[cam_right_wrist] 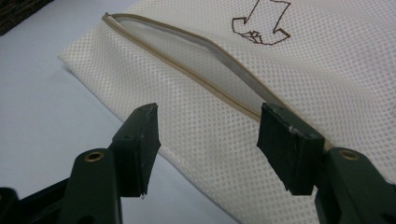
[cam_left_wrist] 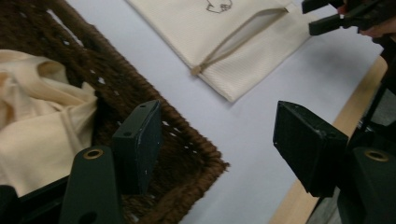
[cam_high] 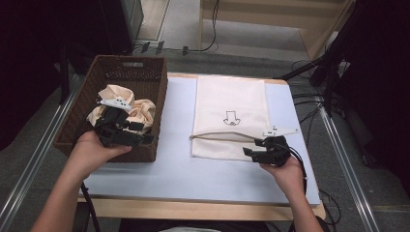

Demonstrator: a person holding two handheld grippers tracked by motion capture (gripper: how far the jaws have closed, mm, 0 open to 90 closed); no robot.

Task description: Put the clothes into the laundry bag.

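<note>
A cream mesh bag (cam_high: 232, 101) with a small arrow drawing lies flat on the pale mat (cam_high: 179, 164). Its zipper mouth (cam_right_wrist: 205, 60) gapes slightly near the front. My right gripper (cam_high: 252, 147) hovers at the right end of that zipper, jaws open over the mesh (cam_right_wrist: 327, 70), nothing between them (cam_right_wrist: 210, 140). Crumpled cream cloth (cam_high: 140, 108) sits in a brown woven basket (cam_high: 159, 96). My left gripper (cam_high: 140, 133) stands above the basket's front right corner, open and empty (cam_left_wrist: 219, 140), with the cloth (cam_left_wrist: 42, 121) to its left.
The basket rim (cam_left_wrist: 187, 140) runs under the left jaws. The table's wooden front edge (cam_high: 193, 208) lies near the person. Cables and a stand (cam_high: 333, 72) are at the far right, off the table. In the left gripper view the other gripper (cam_left_wrist: 336, 18) is at the top right.
</note>
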